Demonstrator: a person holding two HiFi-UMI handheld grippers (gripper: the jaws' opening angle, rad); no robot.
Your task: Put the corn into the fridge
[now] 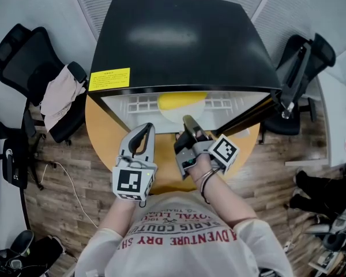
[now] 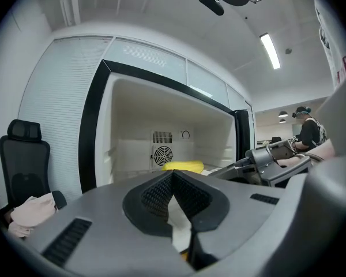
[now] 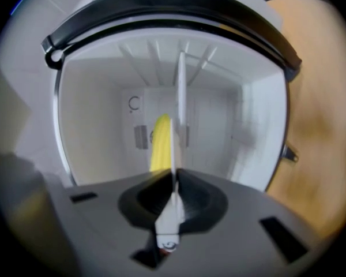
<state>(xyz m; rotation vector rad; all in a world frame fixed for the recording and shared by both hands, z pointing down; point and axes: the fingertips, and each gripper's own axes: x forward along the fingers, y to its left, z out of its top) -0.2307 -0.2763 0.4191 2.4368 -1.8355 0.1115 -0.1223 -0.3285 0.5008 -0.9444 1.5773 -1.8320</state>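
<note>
On my far left a black office chair (image 1: 23, 62) stands off the desk (image 1: 104, 133) with a pale cloth (image 1: 60, 94) draped over its seat. Coming in, my left gripper (image 1: 147, 128) sits over the near edge of the round wooden desk, pointing at the open front of the fridge (image 1: 179, 39). Its own view shows the fingers (image 2: 153, 192) closed tip to tip with nothing between them. The fridge is a black box on the desk with a yellow sticker (image 1: 109, 78) at the left of its top, and its door (image 1: 251, 115) is swung out to the right. The corn (image 1: 181, 101) lies inside on the white shelf, about midway across and well apart from both grippers. From the left gripper view it rests just in front of the round fan grille (image 2: 161, 154) on the back wall. My right gripper (image 1: 188, 122) is just right of the left one and a little farther in, near the fridge opening, and its fingers (image 3: 190, 192) are pressed together and empty, the corn showing straight beyond their tips. A second black chair (image 1: 300, 68) stands at the far right, past the door.
</note>
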